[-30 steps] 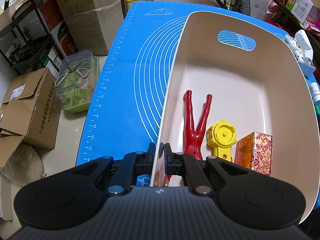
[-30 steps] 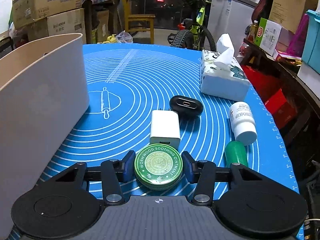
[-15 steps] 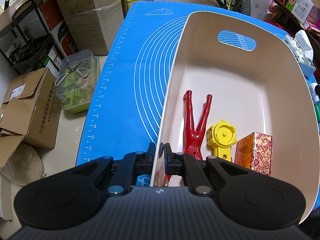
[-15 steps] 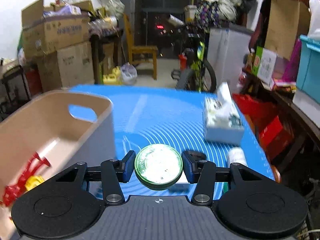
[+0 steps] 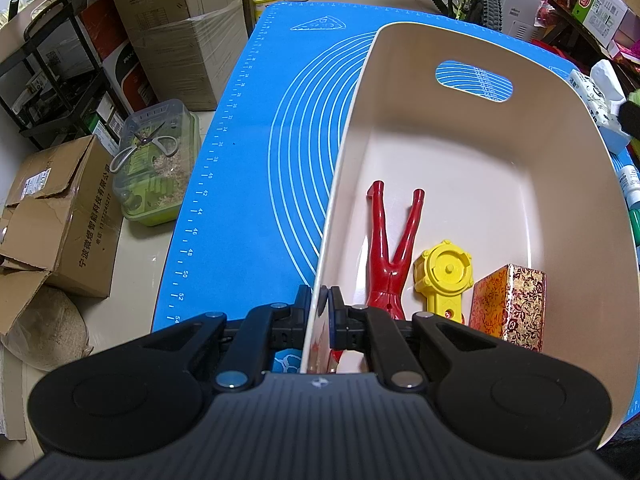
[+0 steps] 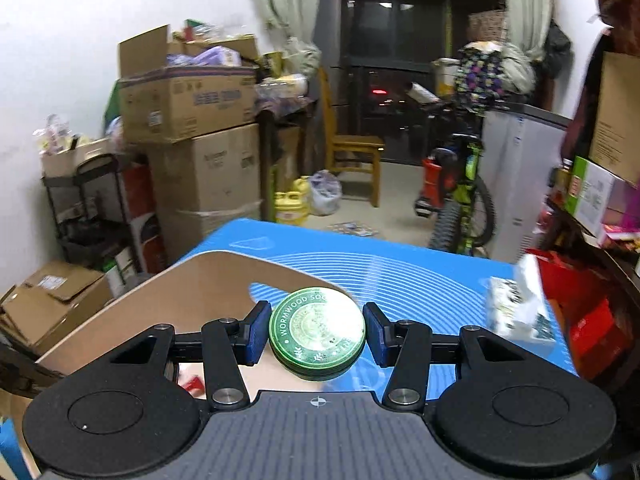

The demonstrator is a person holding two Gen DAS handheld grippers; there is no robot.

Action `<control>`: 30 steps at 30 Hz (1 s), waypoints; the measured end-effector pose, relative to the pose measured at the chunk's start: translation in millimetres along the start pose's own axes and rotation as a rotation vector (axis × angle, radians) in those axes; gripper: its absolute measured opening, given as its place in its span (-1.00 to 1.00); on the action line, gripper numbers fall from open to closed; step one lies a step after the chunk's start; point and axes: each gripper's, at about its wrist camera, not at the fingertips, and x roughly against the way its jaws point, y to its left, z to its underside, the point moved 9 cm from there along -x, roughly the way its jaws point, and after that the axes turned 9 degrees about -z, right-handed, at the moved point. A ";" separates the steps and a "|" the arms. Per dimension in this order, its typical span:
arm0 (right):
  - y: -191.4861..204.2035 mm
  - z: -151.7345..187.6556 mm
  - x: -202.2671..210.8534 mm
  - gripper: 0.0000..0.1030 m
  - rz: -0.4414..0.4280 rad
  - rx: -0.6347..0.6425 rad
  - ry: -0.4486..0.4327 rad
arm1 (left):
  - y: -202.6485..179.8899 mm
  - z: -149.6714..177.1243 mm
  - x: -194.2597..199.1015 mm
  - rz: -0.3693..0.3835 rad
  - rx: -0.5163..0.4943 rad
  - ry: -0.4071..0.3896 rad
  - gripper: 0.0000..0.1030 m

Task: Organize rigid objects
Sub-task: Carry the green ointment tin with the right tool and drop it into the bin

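My left gripper (image 5: pixel 319 312) is shut on the near left wall of the beige bin (image 5: pixel 352 128), which stands on the blue mat (image 5: pixel 248 184). Inside the bin lie a red figure (image 5: pixel 390 248), a yellow round part (image 5: pixel 442 276) and a red and gold patterned box (image 5: pixel 508 304). My right gripper (image 6: pixel 316 330) is shut on a round green ointment tin (image 6: pixel 317 332) and holds it in the air above the bin's rim (image 6: pixel 224 264). A bit of the red figure (image 6: pixel 192 384) shows below.
A tissue box (image 6: pixel 520 308) sits on the mat at the right; it also shows in the left wrist view (image 5: pixel 600 108). Bottles (image 5: pixel 630 184) lie past the bin's right wall. Cardboard boxes (image 5: pixel 52 208) and a clear plastic container (image 5: pixel 156 164) stand on the floor left of the table.
My right gripper has lifted the green tin off the mat and carried it left, up over the bin. The left gripper has held still on the bin wall.
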 end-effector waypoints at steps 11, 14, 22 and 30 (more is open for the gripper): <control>67.6 14.3 -34.6 0.07 -0.106 0.076 0.149 | -1.0 0.7 0.3 -0.003 -0.004 -0.001 -0.80; 80.7 28.6 -48.0 0.07 -0.136 0.089 0.236 | -1.2 0.8 0.4 -0.003 -0.005 -0.001 -0.80; 97.9 65.6 -63.0 0.07 -0.176 0.114 0.427 | -1.1 0.5 0.3 -0.003 -0.005 0.000 -0.80; 83.7 57.1 -47.7 0.52 -0.188 0.042 0.372 | -0.8 0.8 -0.2 -0.004 -0.007 -0.001 -0.80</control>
